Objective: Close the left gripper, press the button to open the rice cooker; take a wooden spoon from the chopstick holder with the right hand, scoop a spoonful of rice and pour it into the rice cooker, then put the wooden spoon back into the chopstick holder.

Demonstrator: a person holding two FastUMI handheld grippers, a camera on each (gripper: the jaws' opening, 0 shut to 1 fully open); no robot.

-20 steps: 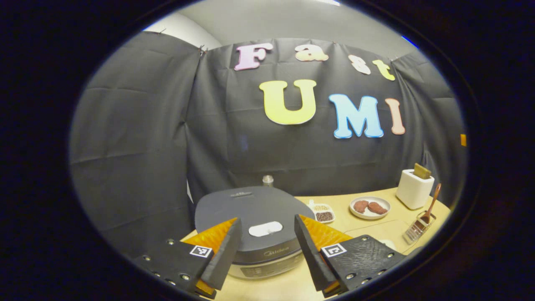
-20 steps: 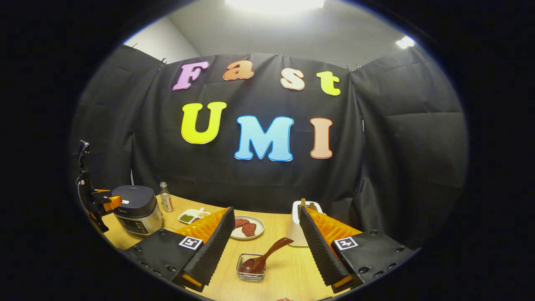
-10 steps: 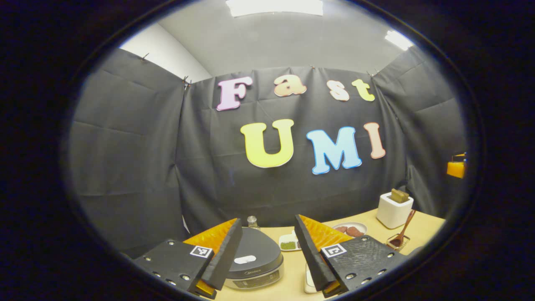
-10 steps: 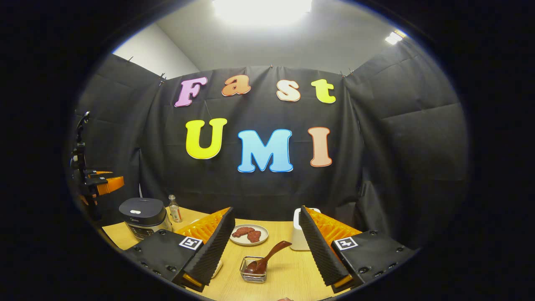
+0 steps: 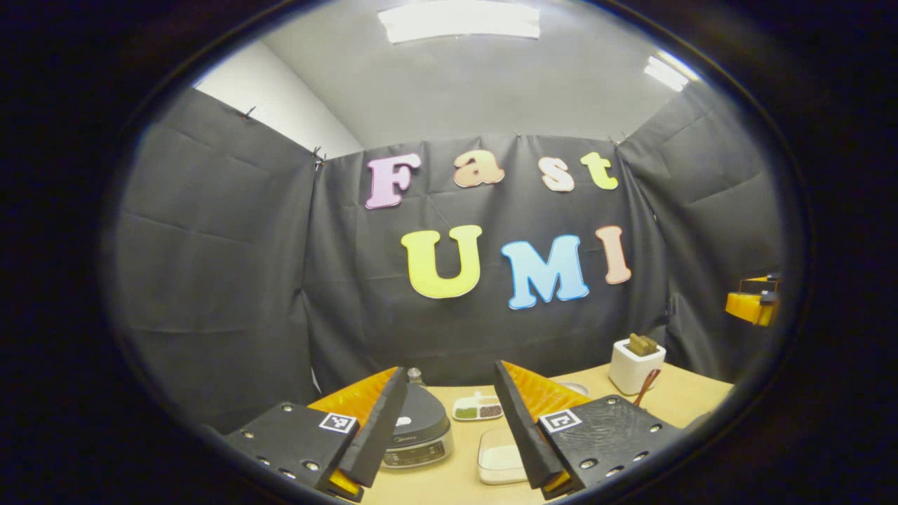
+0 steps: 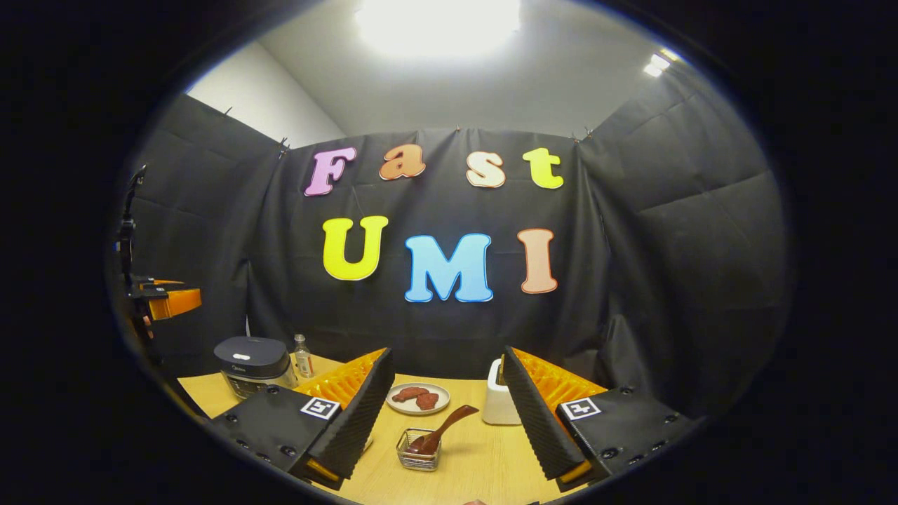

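In the left gripper view, the left gripper (image 5: pixel 449 428) hangs above the near edge of the table (image 5: pixel 687 400) with its jaws spread wide and nothing between them. A second ago it was low and close over the rice cooker (image 5: pixel 421 429), whose lid filled the gap between the fingers; it has since risen and drawn back, so the cooker now looks small and sits well below, lid shut, its pale button (image 5: pixel 403 421) facing up. Beside the cooker lie a divided dish of grains (image 5: pixel 477 407) and, nearer, a white container of rice (image 5: pixel 499 457), which has come into sight since then. Farther right stands a white toaster (image 5: pixel 631 366), with the wooden spoon (image 5: pixel 646 385) leaning beside it. In the right gripper view, the right gripper (image 6: pixel 449 421) also has its jaws spread and empty, and it has lifted a little over the same second. Between and beyond its fingers the wooden spoon (image 6: pixel 443 428) rests tilted in the wire chopstick holder (image 6: pixel 418 458), bowl down, handle pointing up to the right. A plate of brown food (image 6: pixel 418 398) lies behind it.
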